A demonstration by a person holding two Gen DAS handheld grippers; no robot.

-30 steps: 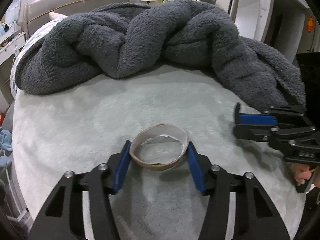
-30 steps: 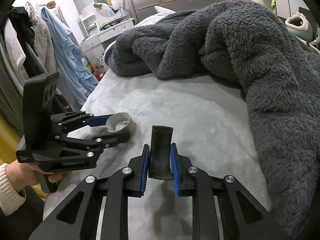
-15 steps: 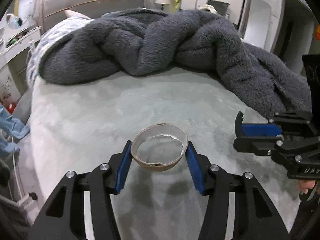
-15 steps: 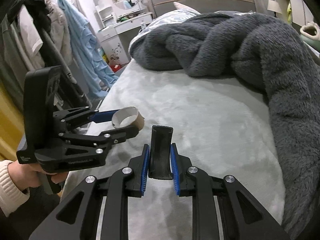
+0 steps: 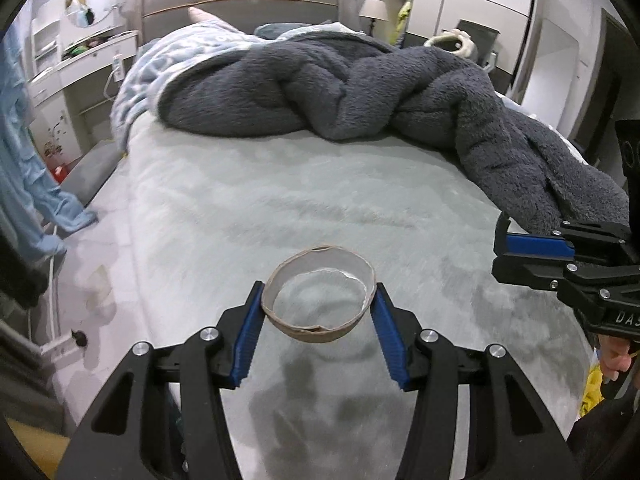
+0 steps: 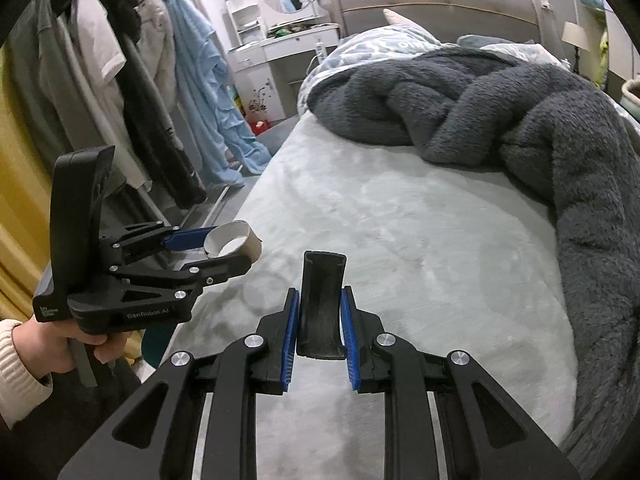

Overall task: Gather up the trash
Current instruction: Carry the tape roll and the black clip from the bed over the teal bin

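Note:
My left gripper [image 5: 319, 300] is shut on a short cardboard tube ring [image 5: 320, 330], squeezed oval between the blue pads and held above the pale grey bed [image 5: 280, 200]. In the right wrist view the same left gripper [image 6: 224, 246] with the cardboard ring [image 6: 236, 240] hovers at the bed's left edge. My right gripper [image 6: 322, 312] is shut on a flat black curved plastic piece [image 6: 322, 300] that sticks up between its pads. The right gripper [image 5: 505, 250] shows at the right edge of the left wrist view; the black piece is hidden there.
A dark grey fleece blanket [image 5: 360, 88] is heaped across the far half and right side of the bed. A headboard [image 5: 240, 4], a white dresser [image 5: 80, 64] and hanging clothes [image 6: 120, 80] stand along the left. A person's hand [image 6: 60, 344] holds the left gripper.
Both grippers have risen and swung leftward with their loads; the views now take in the bed's left edge, the dresser and the clothes. The grips have not changed.

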